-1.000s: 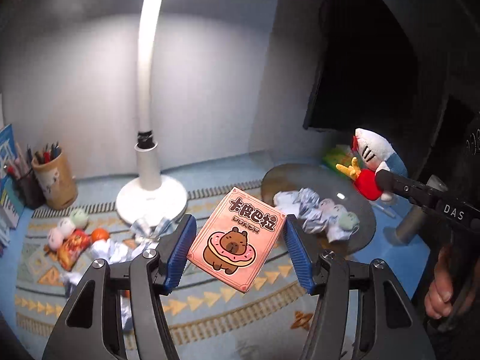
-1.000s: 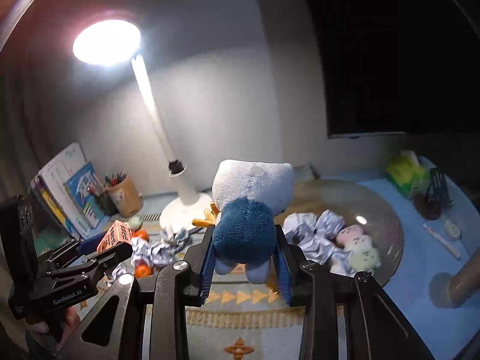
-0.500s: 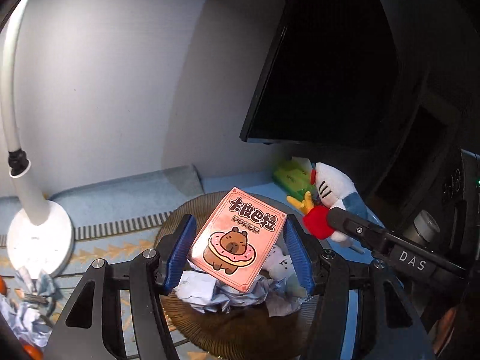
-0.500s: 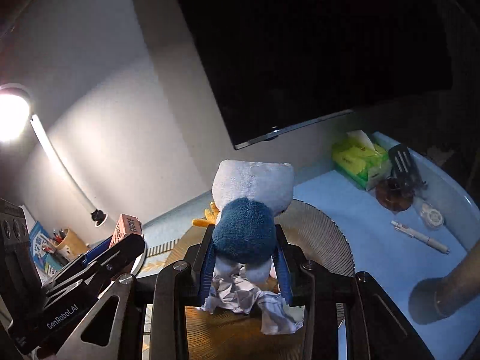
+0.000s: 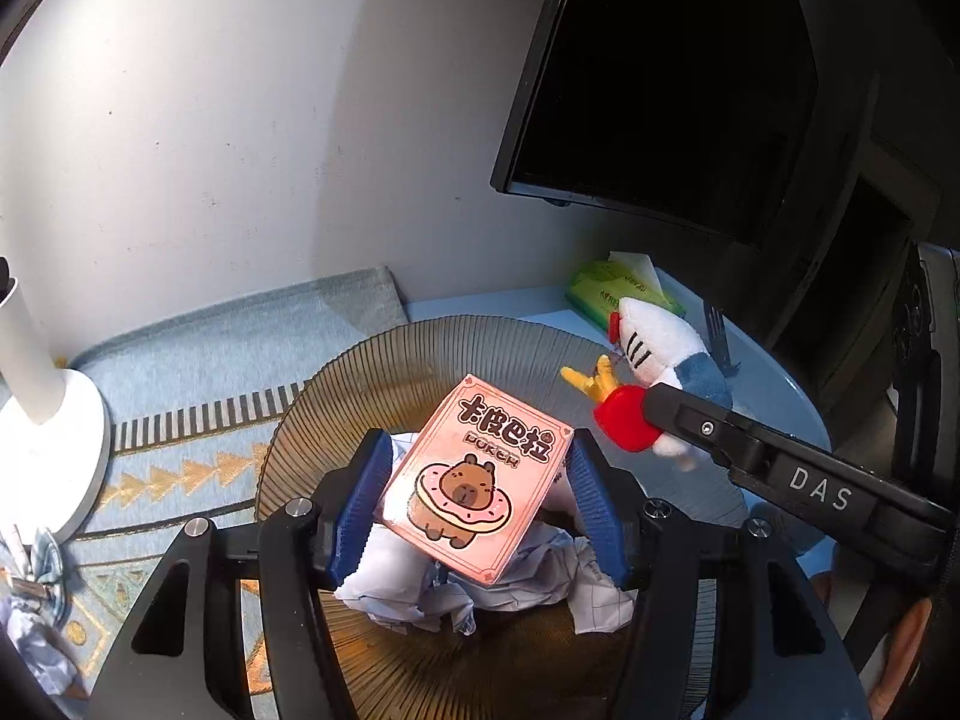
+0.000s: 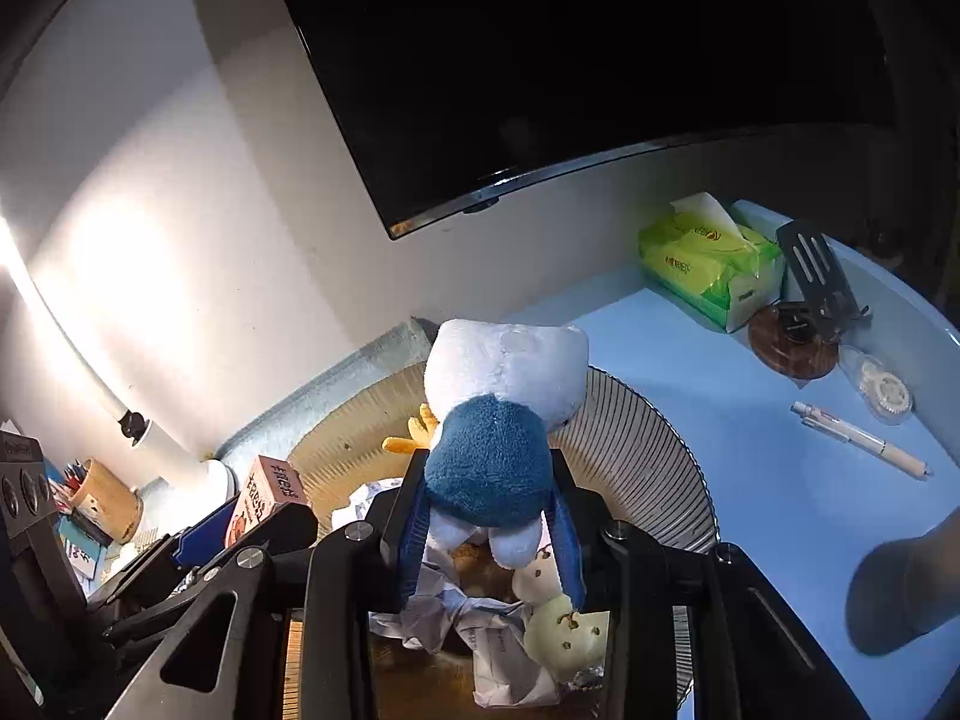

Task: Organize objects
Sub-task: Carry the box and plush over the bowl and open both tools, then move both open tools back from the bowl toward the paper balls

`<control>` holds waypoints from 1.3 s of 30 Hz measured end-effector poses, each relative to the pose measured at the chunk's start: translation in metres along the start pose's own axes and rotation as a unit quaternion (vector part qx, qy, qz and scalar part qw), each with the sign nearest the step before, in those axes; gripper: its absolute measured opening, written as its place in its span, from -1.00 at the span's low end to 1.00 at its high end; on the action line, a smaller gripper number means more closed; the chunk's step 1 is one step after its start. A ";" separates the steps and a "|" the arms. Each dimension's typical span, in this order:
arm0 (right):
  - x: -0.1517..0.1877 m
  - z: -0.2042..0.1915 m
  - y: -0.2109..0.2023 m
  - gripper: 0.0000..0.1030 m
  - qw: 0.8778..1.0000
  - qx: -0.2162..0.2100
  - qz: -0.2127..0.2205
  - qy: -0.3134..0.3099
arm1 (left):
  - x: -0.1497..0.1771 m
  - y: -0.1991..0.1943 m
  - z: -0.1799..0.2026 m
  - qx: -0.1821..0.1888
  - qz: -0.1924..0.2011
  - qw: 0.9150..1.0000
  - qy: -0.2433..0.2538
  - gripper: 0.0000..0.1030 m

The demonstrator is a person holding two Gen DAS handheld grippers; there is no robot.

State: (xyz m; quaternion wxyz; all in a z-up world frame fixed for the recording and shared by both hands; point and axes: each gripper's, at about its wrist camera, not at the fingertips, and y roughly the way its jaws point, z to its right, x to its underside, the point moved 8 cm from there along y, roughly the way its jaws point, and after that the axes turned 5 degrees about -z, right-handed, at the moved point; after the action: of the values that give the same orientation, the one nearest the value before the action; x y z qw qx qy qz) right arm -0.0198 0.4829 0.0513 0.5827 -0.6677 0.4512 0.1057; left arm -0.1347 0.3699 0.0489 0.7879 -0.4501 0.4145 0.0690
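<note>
Left gripper (image 5: 480, 504) was clamped on a pink card box (image 5: 474, 480), its blue pads (image 5: 360, 510) pressing the box's two side edges. Printed with a capybara in a doughnut, the box hung tilted above the ribbed amber glass plate (image 5: 360, 372), directly over the crumpled paper balls (image 5: 408, 588) lying in that plate.

Right gripper (image 6: 492, 534) was closed on a plush toy (image 6: 498, 414), gripping its blue body with the white head pointing away from the camera. The toy was held above the plate's right half; in the left wrist view its red-and-yellow parts sat just over the plate's right rim. Below it, inside the plate, lay more crumpled paper and small round pale figures (image 6: 564, 630).

Beyond the plate's right rim, on the blue tabletop (image 6: 750, 480), stood a green tissue pack (image 6: 708, 270), a black spatula (image 6: 816, 276), correction tape (image 6: 882, 390) and a pen (image 6: 858, 438). Left of the plate stood a white lamp base (image 5: 54, 420) on a patterned mat (image 5: 180, 468). A dark monitor (image 6: 570, 60) hung on the wall behind the plate.
</note>
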 end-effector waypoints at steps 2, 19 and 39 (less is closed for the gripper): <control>0.000 0.003 0.006 -0.20 1.000 -0.008 -0.011 0.002 | 0.002 0.001 0.000 0.000 -0.001 1.000 -0.003 0.28; 0.017 -0.023 -0.079 0.27 0.998 -0.056 0.017 0.012 | 0.017 -0.114 0.002 -0.045 0.053 0.997 0.024 0.54; 0.128 -0.256 -0.098 0.27 0.969 -0.193 -0.048 -0.145 | 0.115 -0.322 -0.183 -0.249 0.097 0.962 -0.056 0.94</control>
State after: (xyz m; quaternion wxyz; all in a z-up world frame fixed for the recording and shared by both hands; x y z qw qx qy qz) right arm 0.0253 0.1897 0.1093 0.5065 -0.7661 0.3001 0.2580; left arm -0.0136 0.0110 0.1309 0.6624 -0.5850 0.3810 0.2717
